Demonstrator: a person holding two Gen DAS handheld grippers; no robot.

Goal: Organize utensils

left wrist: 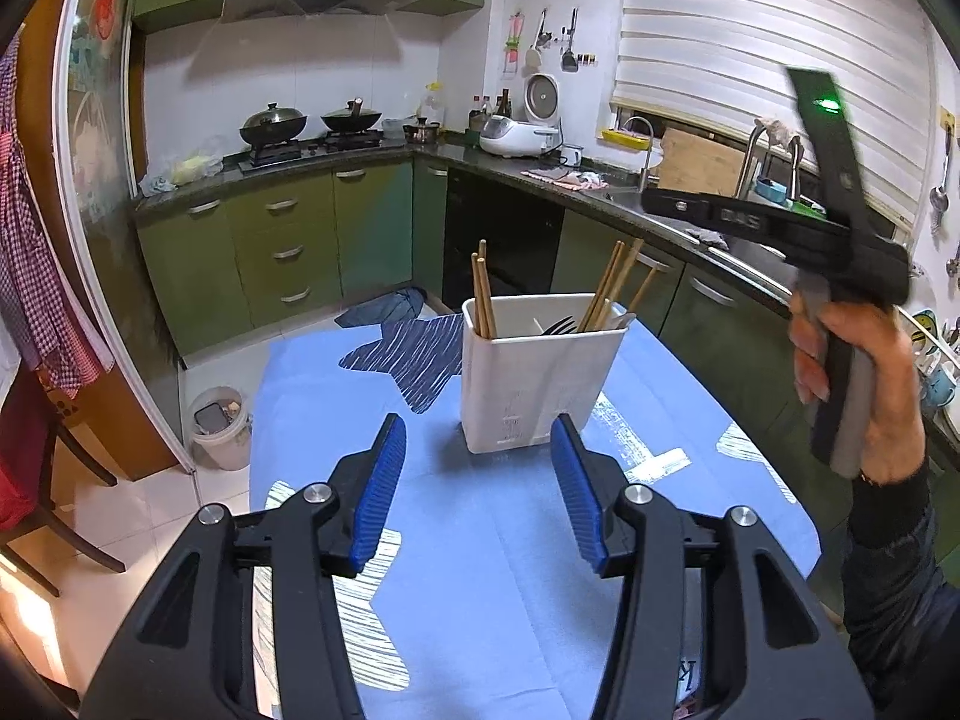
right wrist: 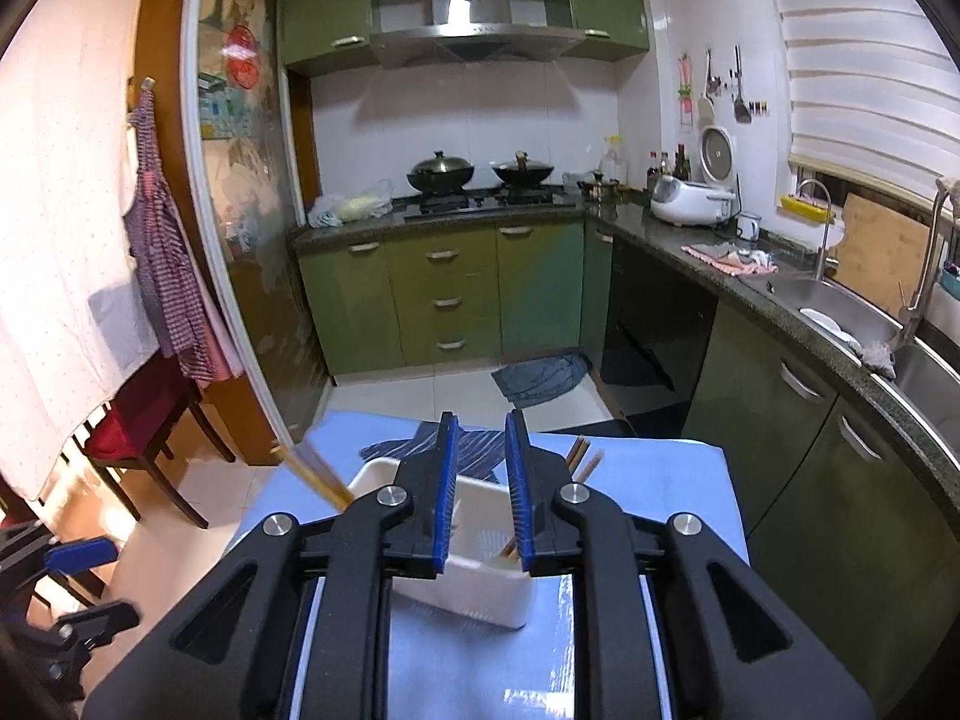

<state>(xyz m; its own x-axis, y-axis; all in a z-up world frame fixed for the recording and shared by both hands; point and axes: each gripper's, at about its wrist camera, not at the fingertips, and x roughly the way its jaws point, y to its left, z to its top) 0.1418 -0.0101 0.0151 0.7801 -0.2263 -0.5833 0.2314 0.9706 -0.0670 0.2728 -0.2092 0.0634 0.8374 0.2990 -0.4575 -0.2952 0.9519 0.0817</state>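
A white utensil holder (left wrist: 540, 378) stands on the blue tablecloth (left wrist: 480, 570). It holds wooden chopsticks (left wrist: 483, 294) at its left, more chopsticks (left wrist: 612, 291) at its right and a black fork (left wrist: 558, 324). My left gripper (left wrist: 477, 474) is open and empty, just in front of the holder. My right gripper (right wrist: 483, 480) hovers above the holder (right wrist: 468, 588) with its jaws a narrow gap apart and nothing between them. Chopsticks (right wrist: 315, 471) stick out of the holder to the left. The right gripper's body (left wrist: 840, 276) is raised at the right in the left wrist view.
The table's far edge (right wrist: 510, 426) faces green kitchen cabinets (right wrist: 450, 294). A grey cloth (right wrist: 540, 378) lies on the floor. A bin (left wrist: 221, 426) stands left of the table. A dark chair (right wrist: 144, 426) is at the left. The sink counter (right wrist: 840, 324) runs along the right.
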